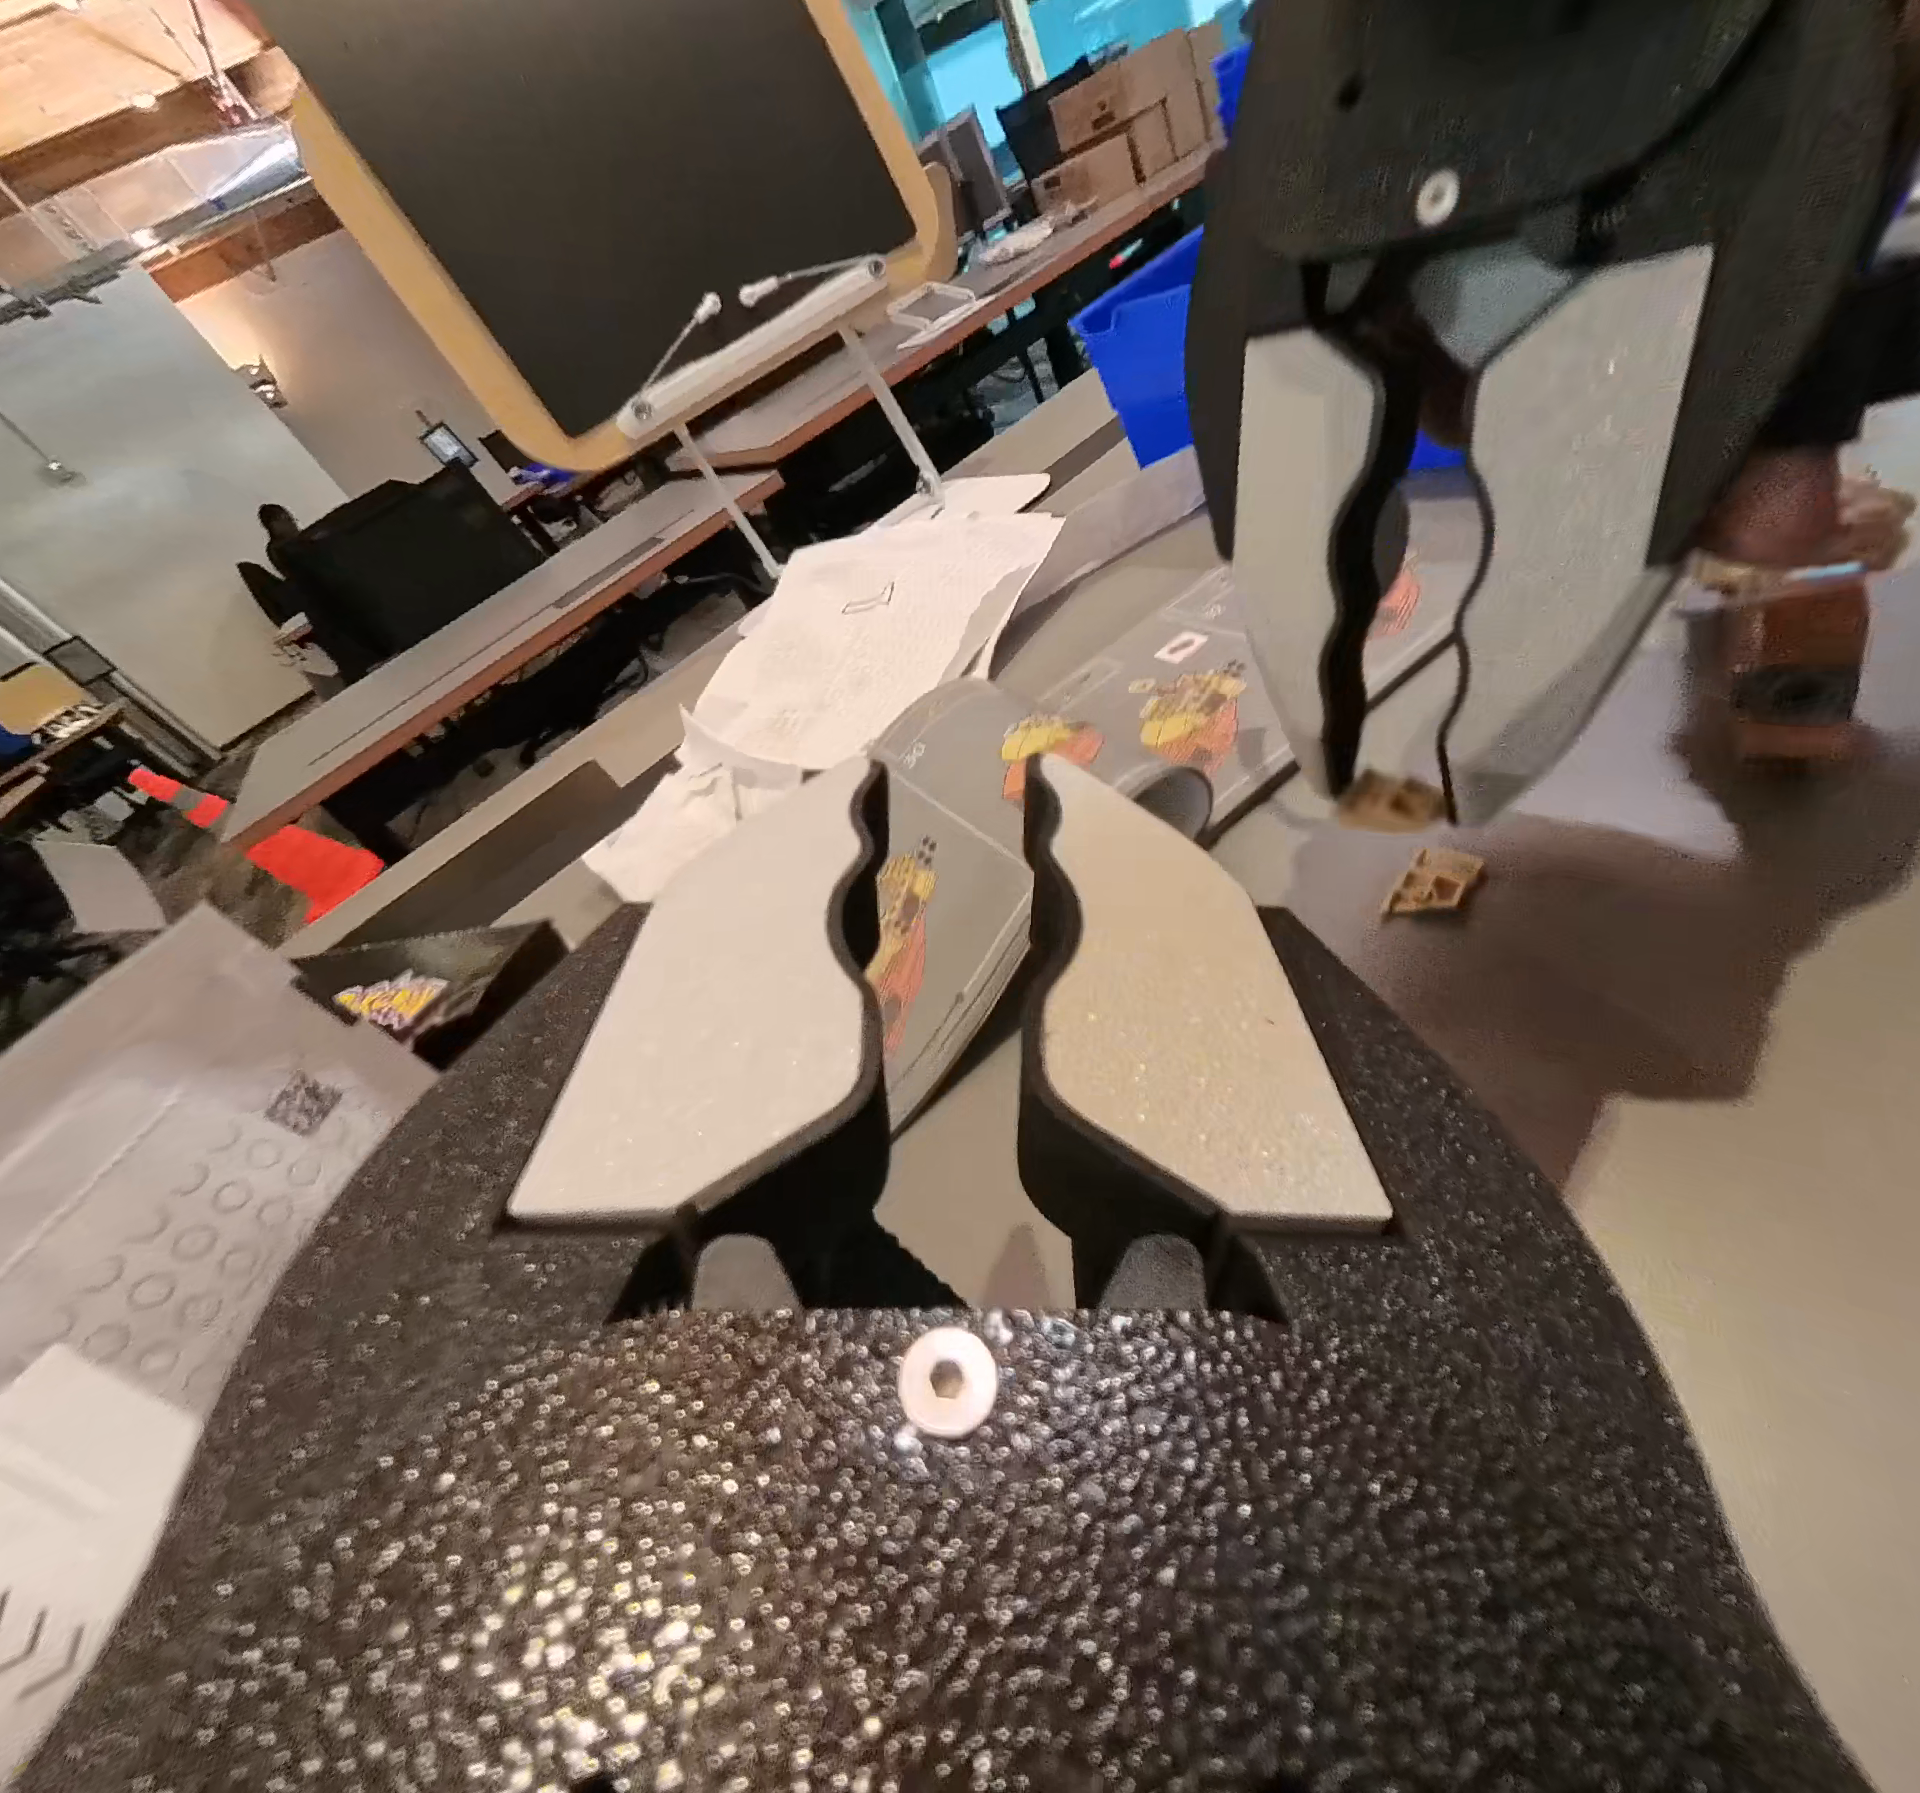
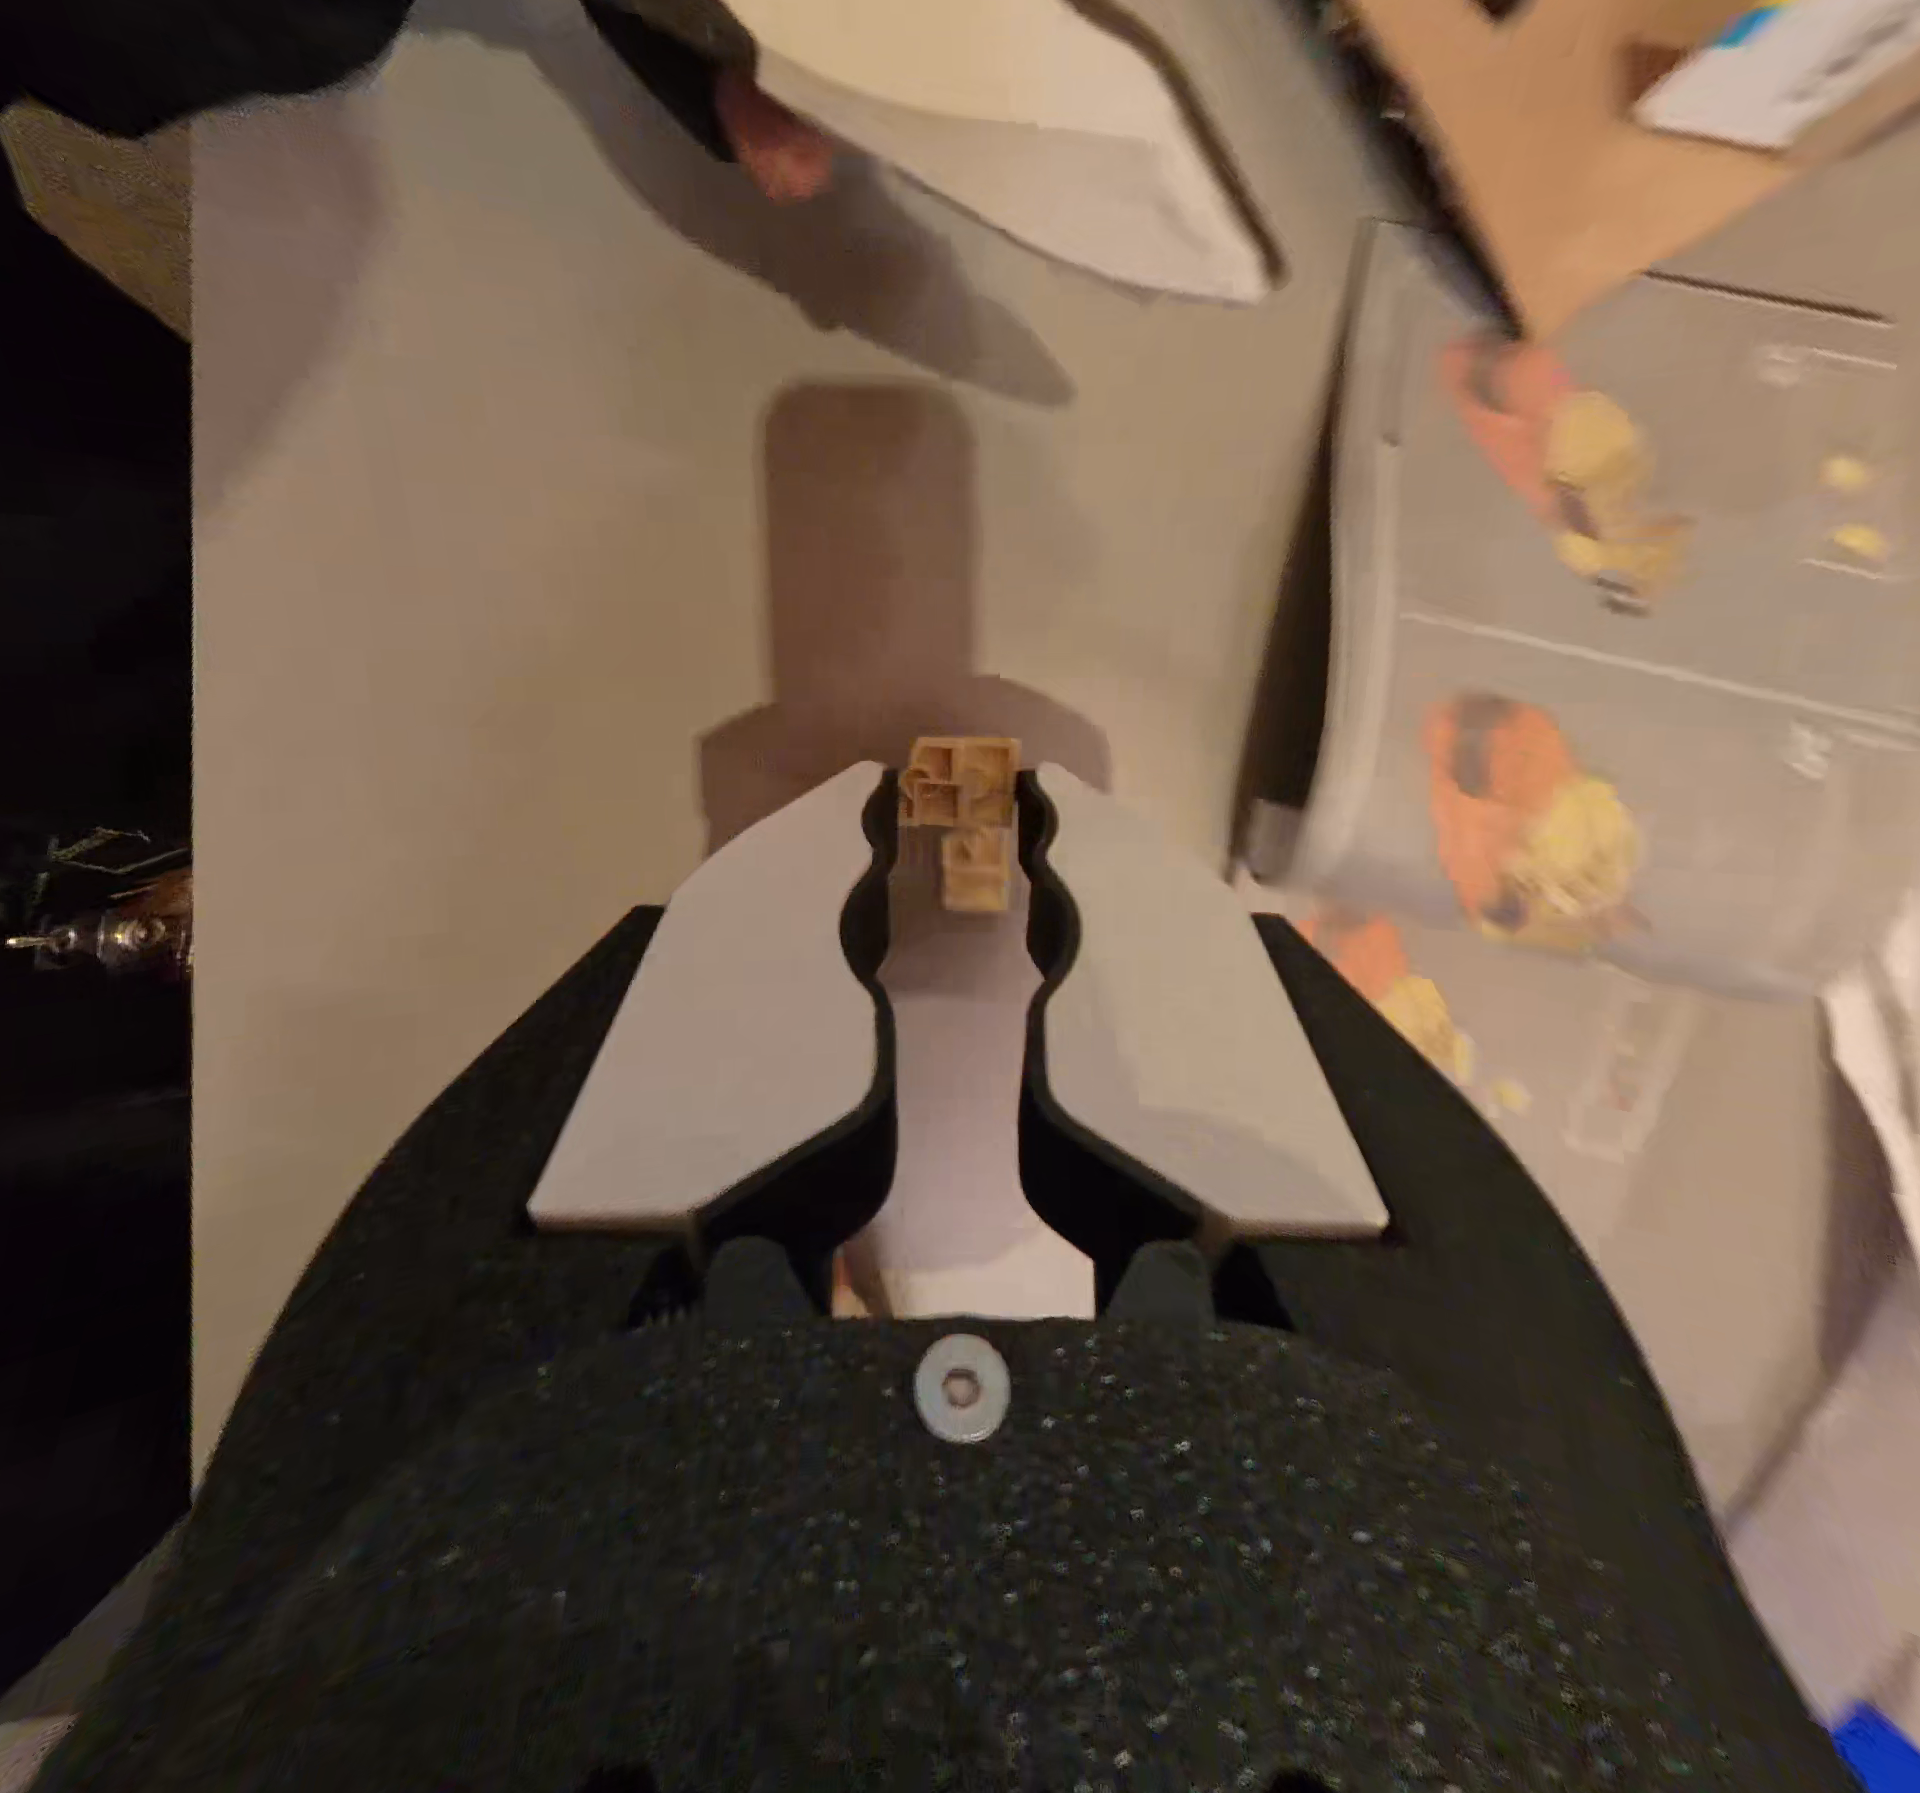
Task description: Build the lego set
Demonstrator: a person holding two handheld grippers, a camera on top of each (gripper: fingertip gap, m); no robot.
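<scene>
Your right gripper [image 2: 958, 787] points down at the pale table [image 2: 499, 600] with a tan brick [image 2: 956, 785] pinched between its fingertips; a second tan brick [image 2: 975, 873] shows in the gap behind the tips, and the right wrist view does not let me tell whether it is attached or lying loose. In the left wrist view the same gripper [image 1: 1397, 798] hangs above the table with a tan piece [image 1: 1387, 801] at its tips, and another tan brick [image 1: 1432, 881] lies on the surface just beside it.

Your left gripper [image 1: 956, 787] is held off the table, fingers parted, nothing between them.

The instruction booklet [image 1: 1174, 704] lies open beyond the left gripper, grey pages with orange and yellow build pictures and small step numbers, too blurred to read. White paper sheets [image 1: 883, 621] are piled behind it. A clear plastic bag [image 1: 156, 1172] with a square code sticker sits at lower left, beside a dark box [image 1: 416, 995] bearing a colourful logo.
</scene>
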